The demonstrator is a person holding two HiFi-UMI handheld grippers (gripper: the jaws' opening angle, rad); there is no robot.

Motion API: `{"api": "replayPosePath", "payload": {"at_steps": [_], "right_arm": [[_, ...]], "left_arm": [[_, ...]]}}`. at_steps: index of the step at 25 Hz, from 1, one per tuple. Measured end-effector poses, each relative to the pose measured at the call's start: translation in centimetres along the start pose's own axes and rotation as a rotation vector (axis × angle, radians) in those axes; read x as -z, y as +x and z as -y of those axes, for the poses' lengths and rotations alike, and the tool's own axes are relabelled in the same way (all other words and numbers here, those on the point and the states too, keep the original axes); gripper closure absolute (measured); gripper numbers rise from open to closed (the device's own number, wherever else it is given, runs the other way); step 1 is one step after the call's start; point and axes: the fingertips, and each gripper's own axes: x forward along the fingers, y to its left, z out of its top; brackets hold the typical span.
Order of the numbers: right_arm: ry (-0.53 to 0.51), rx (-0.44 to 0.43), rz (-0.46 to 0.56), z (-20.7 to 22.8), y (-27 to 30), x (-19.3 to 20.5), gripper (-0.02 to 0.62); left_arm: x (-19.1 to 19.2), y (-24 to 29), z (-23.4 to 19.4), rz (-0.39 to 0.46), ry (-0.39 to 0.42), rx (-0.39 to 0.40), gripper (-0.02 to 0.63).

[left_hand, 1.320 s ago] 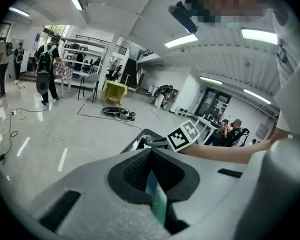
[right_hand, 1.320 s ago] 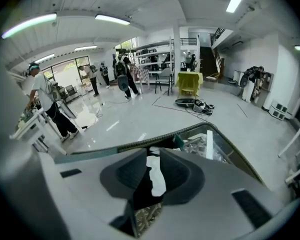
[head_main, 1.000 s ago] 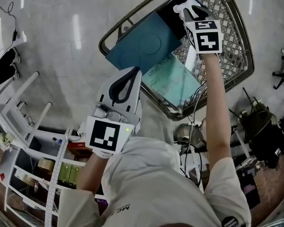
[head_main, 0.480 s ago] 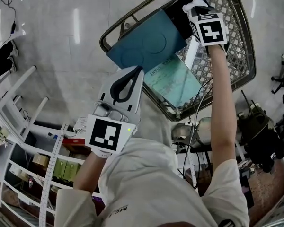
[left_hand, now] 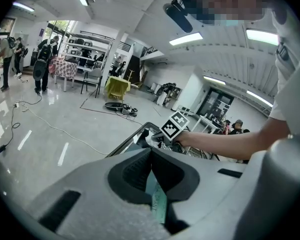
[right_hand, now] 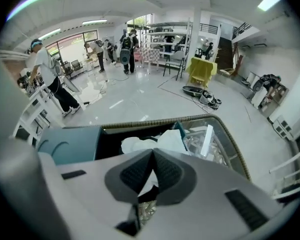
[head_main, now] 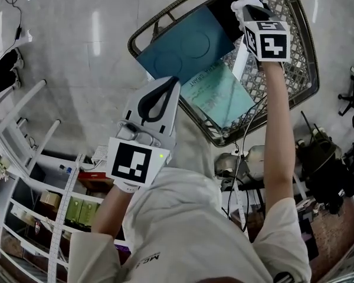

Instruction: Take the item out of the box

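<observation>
A wicker-rimmed wire basket (head_main: 307,69) on the floor holds an open black box (head_main: 227,13) with a dark teal lid (head_main: 186,46) beside it and a pale teal printed sheet (head_main: 221,93) below. My right gripper (head_main: 242,9) is at the box's mouth, shut on the crumpled white item (head_main: 246,2). In the right gripper view the white item (right_hand: 150,143) bulges just past the closed tips of the right gripper (right_hand: 153,151). My left gripper (head_main: 172,82) hangs shut above the edge of the pale sheet (left_hand: 159,204), apart from the box.
White shelving (head_main: 23,175) with small goods stands at the lower left. Dark equipment and cables (head_main: 330,164) crowd the right. A white strip (right_hand: 206,140) lies in the basket's mesh. Several people (right_hand: 45,79) stand far off on the glossy floor.
My right gripper has shifted slightly right and up with the white item. The dark teal lid has slid a little to the right. The left gripper has hardly moved.
</observation>
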Motion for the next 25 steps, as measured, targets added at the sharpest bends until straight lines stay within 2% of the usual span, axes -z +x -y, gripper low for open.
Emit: {"api": "replayPosePath", "payload": {"at_steps": [10,14,25], "right_arm": [[0.081,0.123,0.244,-2.4,-11.9,-3.0,0.577],[0.098,0.156,0.326,-3.3,-16.4,-3.6,0.577],[0.173,0.239,0.559,-9.1,-31.6,-4.7,0.577]], "left_arm": [[-2.4,-4.6,2.3,0.05,0.06,0.028,0.581],[-3.0,-5.9,2.8,0.093,0.118,0.043,0.581],[-6.1,-12.4,5.4,0.174,0.146,0.072,0.581]]}}
